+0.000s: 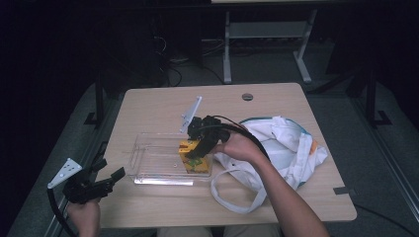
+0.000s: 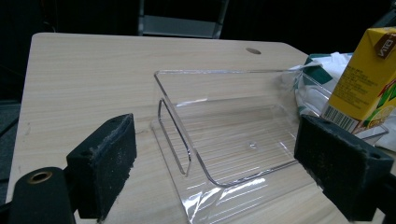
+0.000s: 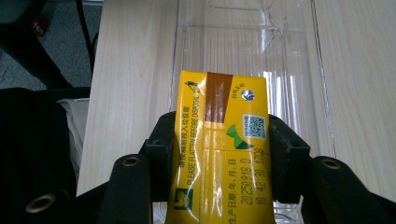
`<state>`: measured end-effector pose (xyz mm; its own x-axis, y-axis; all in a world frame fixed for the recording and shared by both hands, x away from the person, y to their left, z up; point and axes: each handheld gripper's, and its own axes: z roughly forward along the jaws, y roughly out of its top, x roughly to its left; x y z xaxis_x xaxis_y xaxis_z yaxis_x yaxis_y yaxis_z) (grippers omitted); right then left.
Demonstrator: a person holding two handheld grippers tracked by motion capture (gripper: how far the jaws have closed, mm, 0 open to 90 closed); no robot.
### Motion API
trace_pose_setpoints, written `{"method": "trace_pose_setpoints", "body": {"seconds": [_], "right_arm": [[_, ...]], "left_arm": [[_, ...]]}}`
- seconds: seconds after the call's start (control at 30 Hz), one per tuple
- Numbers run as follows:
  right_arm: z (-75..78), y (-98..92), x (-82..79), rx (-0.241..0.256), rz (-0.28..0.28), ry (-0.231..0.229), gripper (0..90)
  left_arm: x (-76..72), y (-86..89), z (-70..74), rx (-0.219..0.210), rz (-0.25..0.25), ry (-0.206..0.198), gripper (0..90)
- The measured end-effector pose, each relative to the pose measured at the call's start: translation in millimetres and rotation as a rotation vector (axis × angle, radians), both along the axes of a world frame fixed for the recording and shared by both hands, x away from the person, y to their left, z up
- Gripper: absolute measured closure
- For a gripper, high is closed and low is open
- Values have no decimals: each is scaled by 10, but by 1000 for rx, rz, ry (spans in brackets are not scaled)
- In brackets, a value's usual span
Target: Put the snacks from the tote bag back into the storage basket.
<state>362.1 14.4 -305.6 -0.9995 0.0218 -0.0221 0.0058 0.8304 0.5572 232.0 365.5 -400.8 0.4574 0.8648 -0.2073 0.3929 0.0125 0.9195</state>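
Right tool (image 1: 200, 148) clamped on yellow juice carton (image 3: 219, 149), held upright at clear tray's (image 1: 148, 163) three o'clock end for setting down inside. Left tool (image 1: 106, 180) wide open, empty, waiting at seven o'clock off table (image 1: 163, 103).

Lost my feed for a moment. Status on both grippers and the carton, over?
Right gripper shut on yellow drink carton, upright in clear tray. Left gripper open, empty, at table's near-left edge. White bag beside tray; nothing blocking.

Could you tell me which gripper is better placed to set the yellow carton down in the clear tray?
Right: the right gripper already clamps the carton over the tray.
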Motion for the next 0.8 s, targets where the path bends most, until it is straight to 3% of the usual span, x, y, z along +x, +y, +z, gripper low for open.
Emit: {"method": "trace_pose_setpoints", "body": {"seconds": [0.8], "right_arm": [[-189, 33, 28, -16, -6, 16, 518]], "left_arm": [[-4, -2, 2, -3, 1, 3, 126]]}}
